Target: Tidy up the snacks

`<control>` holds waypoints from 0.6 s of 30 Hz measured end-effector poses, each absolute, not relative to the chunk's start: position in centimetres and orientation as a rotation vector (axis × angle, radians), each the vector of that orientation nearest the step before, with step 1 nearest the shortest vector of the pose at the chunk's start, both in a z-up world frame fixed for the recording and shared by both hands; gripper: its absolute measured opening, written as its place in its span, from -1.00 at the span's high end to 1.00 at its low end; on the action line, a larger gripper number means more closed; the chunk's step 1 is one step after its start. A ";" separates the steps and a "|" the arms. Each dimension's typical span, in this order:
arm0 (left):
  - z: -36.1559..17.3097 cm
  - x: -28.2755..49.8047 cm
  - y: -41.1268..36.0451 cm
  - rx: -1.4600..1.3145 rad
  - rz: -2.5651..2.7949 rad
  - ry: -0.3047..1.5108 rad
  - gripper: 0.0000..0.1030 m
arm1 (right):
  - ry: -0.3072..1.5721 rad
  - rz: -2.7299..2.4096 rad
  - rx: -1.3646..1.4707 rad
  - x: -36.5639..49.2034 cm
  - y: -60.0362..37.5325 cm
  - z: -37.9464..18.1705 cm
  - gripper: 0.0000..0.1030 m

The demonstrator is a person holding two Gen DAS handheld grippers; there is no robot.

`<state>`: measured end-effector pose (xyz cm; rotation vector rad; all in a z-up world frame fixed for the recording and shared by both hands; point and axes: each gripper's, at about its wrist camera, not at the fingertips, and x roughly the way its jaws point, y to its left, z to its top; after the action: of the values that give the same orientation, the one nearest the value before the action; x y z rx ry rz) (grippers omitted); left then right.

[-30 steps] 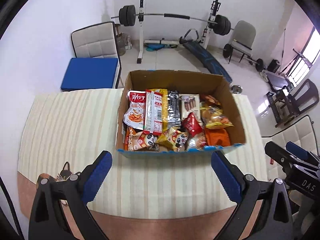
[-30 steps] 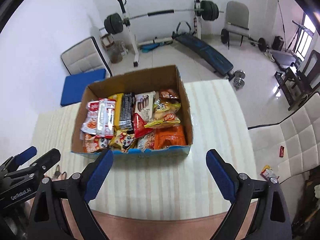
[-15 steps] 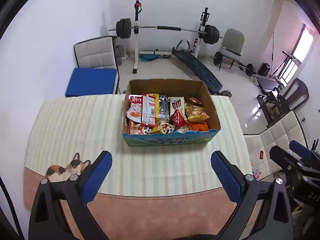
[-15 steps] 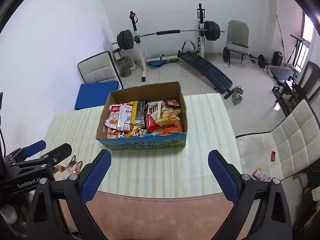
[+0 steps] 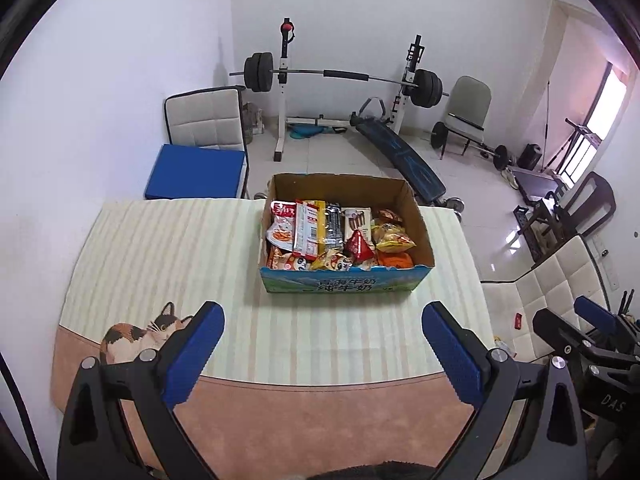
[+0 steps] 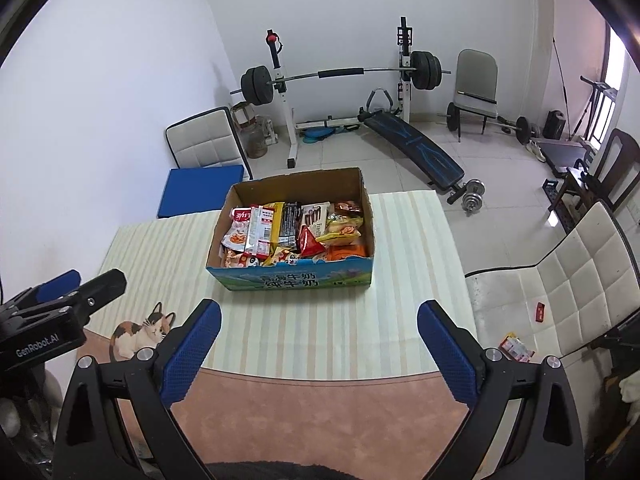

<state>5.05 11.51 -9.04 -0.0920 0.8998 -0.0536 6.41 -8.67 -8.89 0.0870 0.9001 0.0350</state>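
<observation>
Both grippers have pulled back and up from the box (image 5: 346, 236); left gripper (image 5: 322, 344) and right gripper (image 6: 319, 343) spread, empty. Snacks (image 5: 340, 234) all boxed near the surface's (image 5: 168, 248) far edge: likely finished.

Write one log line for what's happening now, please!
left gripper: open, empty | right gripper: open, empty | snack box: full, on table

We read "GenRobot.AI" on the left gripper (image 6: 60, 312), "DAS" on the right gripper (image 5: 592, 344), and "纯牛奶" on the cardboard box (image 6: 294, 282).
</observation>
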 end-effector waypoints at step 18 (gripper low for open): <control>-13.0 10.3 11.8 -0.061 -0.005 0.873 -1.00 | 0.845 -0.043 0.053 13.7 -8.8 -11.8 -0.98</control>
<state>10.26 11.82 -13.00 -0.0610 0.8728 -0.0052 13.68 -8.80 -11.79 0.0528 0.8453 -0.0434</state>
